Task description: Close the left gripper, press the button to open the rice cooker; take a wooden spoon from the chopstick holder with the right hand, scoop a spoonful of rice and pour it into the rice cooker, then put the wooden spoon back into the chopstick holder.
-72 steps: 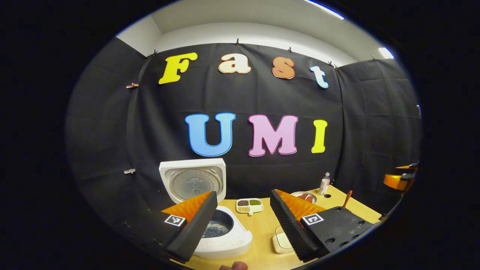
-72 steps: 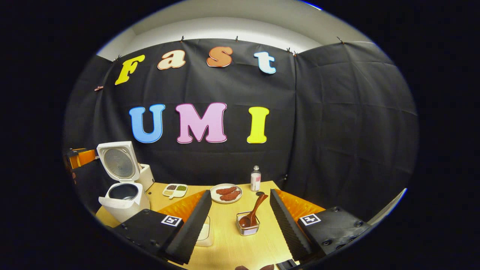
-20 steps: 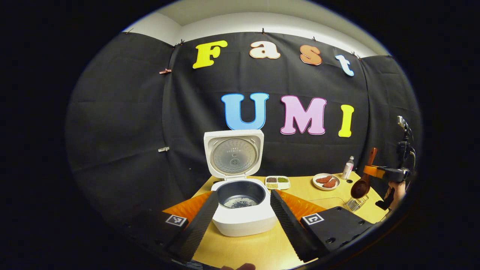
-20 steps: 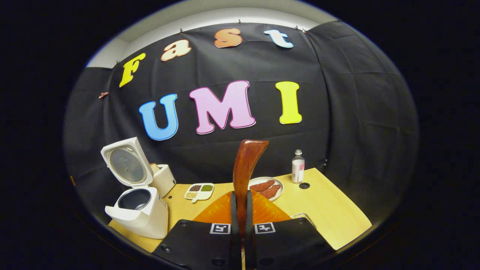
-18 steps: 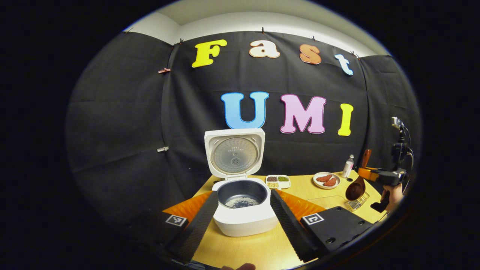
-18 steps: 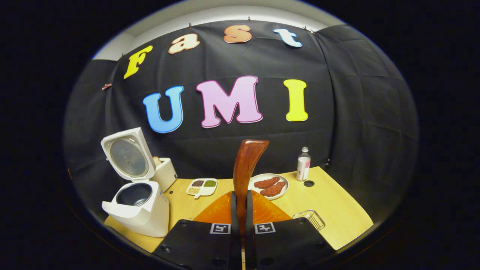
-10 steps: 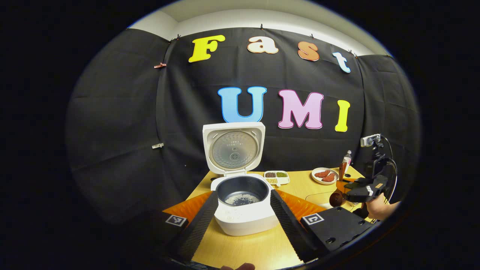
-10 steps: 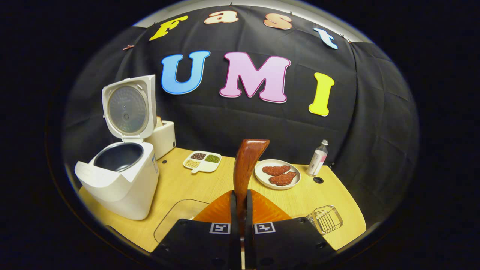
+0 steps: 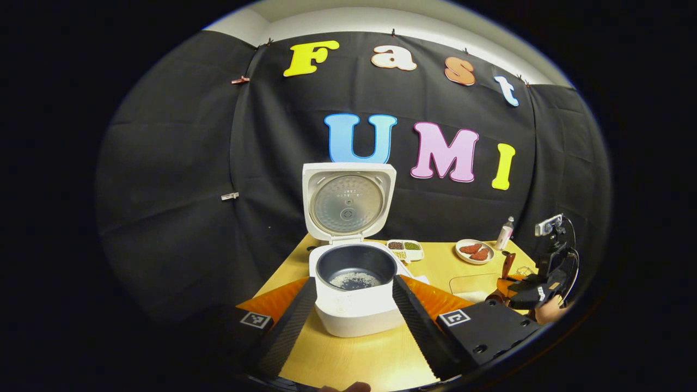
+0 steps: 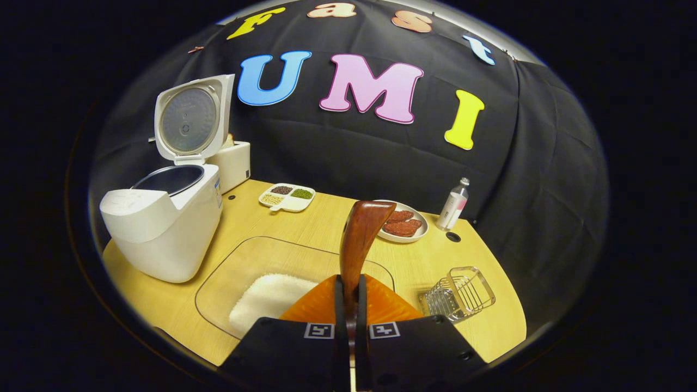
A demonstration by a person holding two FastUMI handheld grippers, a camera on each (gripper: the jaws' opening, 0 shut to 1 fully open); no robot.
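The white rice cooker [image 9: 354, 310] stands open, lid [image 9: 348, 198] upright, a little rice in its dark pot [image 9: 356, 272]. My left gripper [image 9: 353, 283] is open, its fingers on either side of the cooker's front without touching it. My right gripper [image 10: 348, 286] is shut on the brown wooden spoon [image 10: 359, 237]; the handle rises ahead and the bowl is hidden below. It hovers over a clear tray [image 10: 218, 272] holding white rice [image 10: 267, 296]. The wire chopstick holder [image 10: 460, 291] stands empty to the right. In the left gripper view the right gripper [image 9: 525, 291] holds the spoon [image 9: 506, 267] low.
The cooker [image 10: 163, 228] stands at the table's left, with a white box [image 10: 234, 163] behind it. A sectioned dish of beans [image 10: 287, 197], a plate of meat [image 10: 405, 224] and a small bottle [image 10: 453, 204] line the back. A hand [image 9: 547, 313] holds the right gripper.
The right gripper, open 3.6 s ago, has shut on the spoon, lifted it out of the holder and carried it left and down over the rice tray. The left gripper barely moved.
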